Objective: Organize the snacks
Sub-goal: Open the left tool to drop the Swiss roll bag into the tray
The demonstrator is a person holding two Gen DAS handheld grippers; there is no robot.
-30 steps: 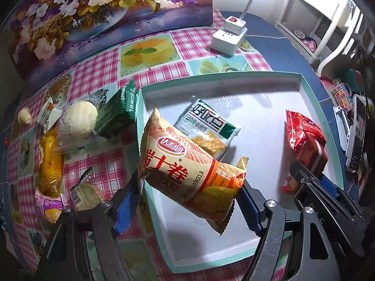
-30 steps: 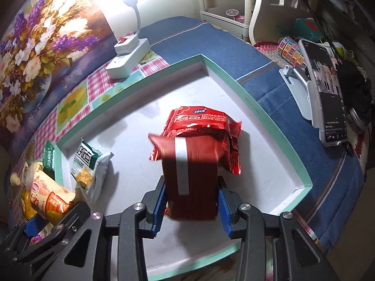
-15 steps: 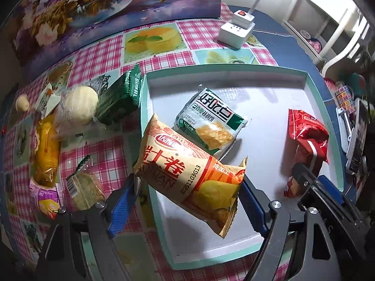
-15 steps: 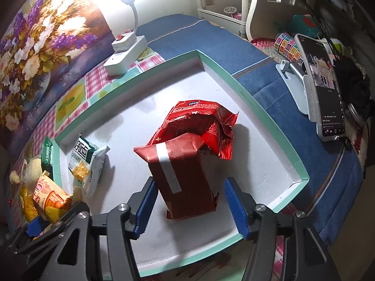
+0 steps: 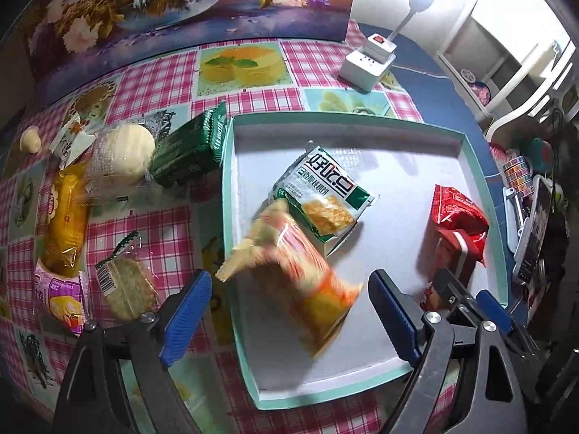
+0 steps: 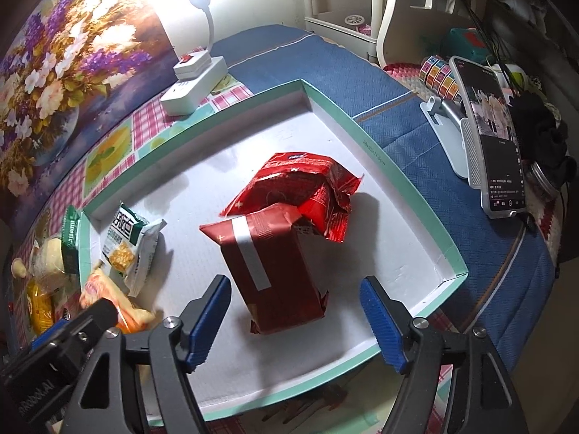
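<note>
A white tray with a teal rim (image 5: 228,217) (image 6: 416,195) lies on the table. My left gripper (image 5: 289,314) is open; a blurred orange-and-cream snack bag (image 5: 289,271) (image 6: 108,296) drops free between its fingers onto the tray's left side. A green-and-white cracker pack (image 5: 325,195) (image 6: 126,242) lies in the tray behind it. My right gripper (image 6: 295,316) is open around a dark red pack (image 6: 275,275), which rests on the tray and leans on a bright red bag (image 6: 300,188). Both red packs show in the left wrist view (image 5: 456,224).
Left of the tray on the checked cloth lie a green pack (image 5: 188,148), a white bun (image 5: 126,152), a yellow cake pack (image 5: 65,217), a pink pack (image 5: 58,296) and a clear-wrapped biscuit (image 5: 126,285). A white power strip (image 6: 195,83) and a phone on a stand (image 6: 495,137) stand nearby.
My left gripper opened and the orange bag fell from it onto the tray. My right gripper opened wider and drew back from the dark red pack, which now lies tilted.
</note>
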